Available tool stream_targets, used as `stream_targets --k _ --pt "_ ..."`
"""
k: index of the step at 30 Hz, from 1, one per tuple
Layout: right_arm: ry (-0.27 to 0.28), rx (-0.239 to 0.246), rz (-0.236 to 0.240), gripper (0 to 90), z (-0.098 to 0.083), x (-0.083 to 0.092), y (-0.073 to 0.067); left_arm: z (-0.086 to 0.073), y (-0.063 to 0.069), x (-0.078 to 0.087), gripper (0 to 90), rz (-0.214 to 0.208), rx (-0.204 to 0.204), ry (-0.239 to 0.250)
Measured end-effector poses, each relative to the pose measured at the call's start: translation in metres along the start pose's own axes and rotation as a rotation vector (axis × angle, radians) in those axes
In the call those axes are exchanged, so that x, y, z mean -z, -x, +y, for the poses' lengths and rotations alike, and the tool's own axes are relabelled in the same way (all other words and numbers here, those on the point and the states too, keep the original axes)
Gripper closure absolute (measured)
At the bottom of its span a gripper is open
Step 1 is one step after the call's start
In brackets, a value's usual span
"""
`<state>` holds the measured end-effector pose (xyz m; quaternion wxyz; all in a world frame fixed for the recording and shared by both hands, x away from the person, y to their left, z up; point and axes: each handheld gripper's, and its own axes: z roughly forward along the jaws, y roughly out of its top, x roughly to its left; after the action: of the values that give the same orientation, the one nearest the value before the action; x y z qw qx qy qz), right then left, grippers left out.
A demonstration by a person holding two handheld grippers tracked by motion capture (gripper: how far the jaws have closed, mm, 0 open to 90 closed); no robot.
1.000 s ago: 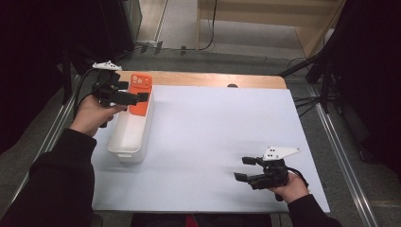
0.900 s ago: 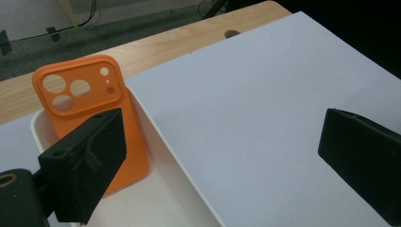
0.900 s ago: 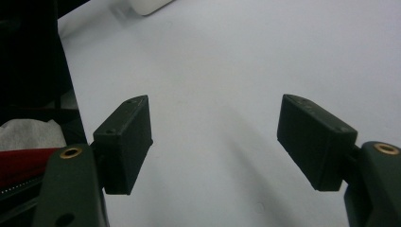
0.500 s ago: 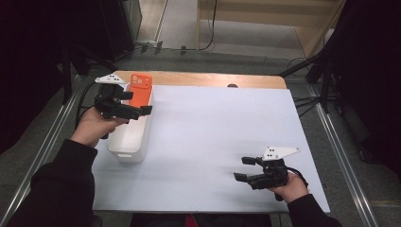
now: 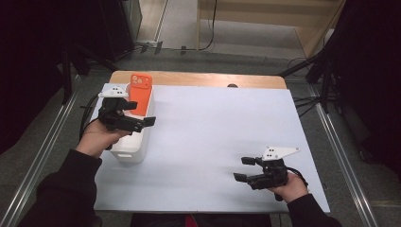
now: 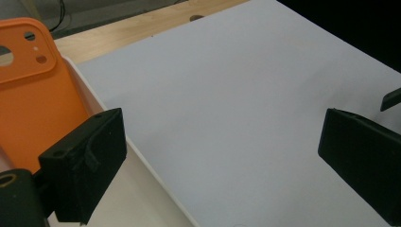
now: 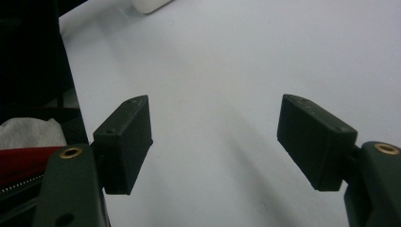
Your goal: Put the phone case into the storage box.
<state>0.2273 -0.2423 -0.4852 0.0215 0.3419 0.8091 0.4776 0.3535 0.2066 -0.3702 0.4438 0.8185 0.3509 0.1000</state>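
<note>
Smooth orange phone case [image 5: 140,92] upright in white rectangular plastic bin [image 5: 135,146]; both hand-held grippers spread, empty.

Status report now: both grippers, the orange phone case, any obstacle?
Left gripper open above white bin. Right gripper open, nothing between jaws. Orange phone case leaning in bin, not gripped. No obstacle on table.

one orange phone case [image 5: 140,92], standing in one white tray [image 5: 134,150]. two black grippers, the left gripper [image 5: 142,122] and the right gripper [image 5: 245,169], each held in one hand. one white mat [image 5: 222,118] lies over one wooden table [image 5: 198,79].
</note>
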Motion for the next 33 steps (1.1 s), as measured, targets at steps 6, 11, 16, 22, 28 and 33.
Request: stream_targets --k 6,11,16,22,28,33 --pt "-0.004 0.002 0.001 26.0 0.0 -0.001 0.0 -0.008 0.004 0.0 2.3 -0.005 -0.001 0.007" --pt "-0.004 0.003 0.002 26.0 0.0 -0.001 0.0 -0.015 0.007 -0.001 2.2 -0.013 0.004 0.009" --pt "-0.005 0.005 0.004 26.0 0.0 -0.001 0.0 -0.022 0.01 -0.003 2.2 -0.011 -0.002 0.011" --pt "-0.011 0.003 0.007 26.0 0.0 -0.002 0.0 -0.032 0.016 -0.005 2.2 -0.011 -0.017 0.025" --pt "-0.011 0.006 0.01 26.0 0.001 -0.003 0.0 -0.041 0.021 -0.008 2.2 -0.015 -0.051 0.01" --pt "-0.013 0.006 0.011 26.0 0.001 -0.003 -0.001 -0.047 0.026 -0.008 2.2 -0.023 -0.059 0.013"
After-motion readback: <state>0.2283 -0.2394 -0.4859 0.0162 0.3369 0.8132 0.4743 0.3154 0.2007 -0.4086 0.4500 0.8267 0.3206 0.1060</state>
